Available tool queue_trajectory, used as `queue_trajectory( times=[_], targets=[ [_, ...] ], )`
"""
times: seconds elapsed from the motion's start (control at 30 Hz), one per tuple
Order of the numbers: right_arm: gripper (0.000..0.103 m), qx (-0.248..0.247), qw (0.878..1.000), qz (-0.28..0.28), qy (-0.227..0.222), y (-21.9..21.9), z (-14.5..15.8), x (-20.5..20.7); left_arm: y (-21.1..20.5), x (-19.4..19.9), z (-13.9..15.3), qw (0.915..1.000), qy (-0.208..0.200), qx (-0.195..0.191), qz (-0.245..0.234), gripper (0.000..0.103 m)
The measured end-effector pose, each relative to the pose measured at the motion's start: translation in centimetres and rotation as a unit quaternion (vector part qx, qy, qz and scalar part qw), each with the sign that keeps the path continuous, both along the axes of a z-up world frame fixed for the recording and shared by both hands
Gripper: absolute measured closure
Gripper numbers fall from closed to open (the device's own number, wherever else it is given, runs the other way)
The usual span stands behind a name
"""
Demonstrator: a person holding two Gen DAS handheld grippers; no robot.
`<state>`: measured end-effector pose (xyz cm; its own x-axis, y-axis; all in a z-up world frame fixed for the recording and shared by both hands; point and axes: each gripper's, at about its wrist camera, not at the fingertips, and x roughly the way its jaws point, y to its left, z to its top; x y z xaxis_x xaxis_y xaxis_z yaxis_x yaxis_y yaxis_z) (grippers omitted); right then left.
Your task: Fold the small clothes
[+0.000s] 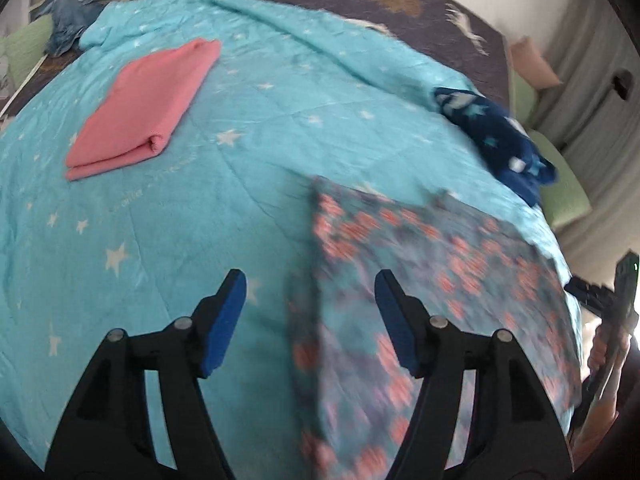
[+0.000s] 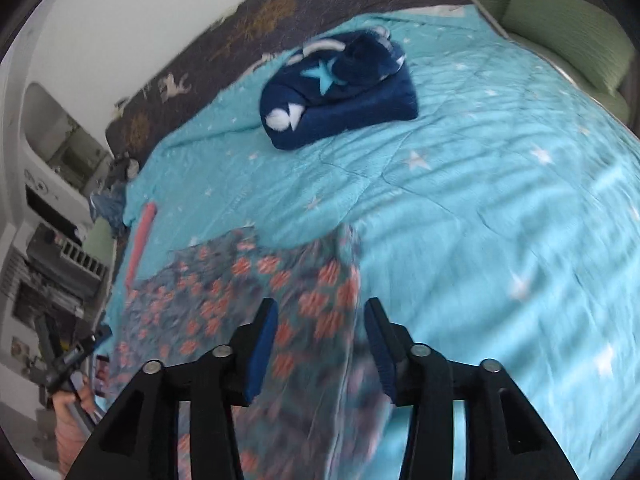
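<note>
Our left gripper (image 1: 310, 312) and right gripper (image 2: 320, 344) are hovering released over the floral cloth (image 1: 440, 280), which is lying flat on the bed (image 1: 240, 200). The pink cloth (image 1: 144, 112) and navy cloth (image 2: 340, 92) are lying folded; the floral one seems left.

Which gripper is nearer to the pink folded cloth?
Left. The left gripper hovers over the quilt with the pink cloth ahead on its left. The right gripper sees only its edge far off left, past the patterned cloth.
</note>
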<state>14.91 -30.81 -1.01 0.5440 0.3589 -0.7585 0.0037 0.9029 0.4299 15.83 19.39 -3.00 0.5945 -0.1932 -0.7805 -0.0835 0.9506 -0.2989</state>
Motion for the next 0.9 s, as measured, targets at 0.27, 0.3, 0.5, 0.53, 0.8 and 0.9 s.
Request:
queue_trajectory(
  times=[0.27, 0.3, 0.5, 0.53, 0.8, 0.9],
  targets=[
    [0.093, 0.015, 1.0, 0.011, 0.01, 0.1, -3.0, 3.1, 0.1, 4.1, -1.8, 0.9985, 0.004, -0.043, -0.033, 0.046],
    [0.095, 0.011, 1.0, 0.014, 0.014, 0.2, -3.0, 3.3, 0.0, 4.4, -1.7, 0.9979, 0.003, -0.051, -0.04, 0.064],
    [0.099, 0.001, 1.0, 0.006, -0.01, 0.6, -2.3, 2.6, -1.5, 6.0, -1.6, 0.9972, 0.0, -0.032, -0.068, 0.099],
    [0.099, -0.005, 1.0, 0.007, -0.012, 0.9, -2.2, 2.5, -1.8, 5.7, -0.9, 0.9971, -0.012, -0.024, -0.071, 0.099],
    [0.1, 0.031, 0.995, -0.032, -0.09, -1.3, 3.2, -1.7, -2.4, 2.4, 5.2, 0.9919, -0.09, -0.02, -0.087, 0.099],
    [0.1, 0.014, 0.992, -0.043, -0.12, -1.9, 5.4, -4.1, -3.1, 2.0, 6.1, 0.9904, -0.104, -0.005, -0.09, 0.099]
  ],
)
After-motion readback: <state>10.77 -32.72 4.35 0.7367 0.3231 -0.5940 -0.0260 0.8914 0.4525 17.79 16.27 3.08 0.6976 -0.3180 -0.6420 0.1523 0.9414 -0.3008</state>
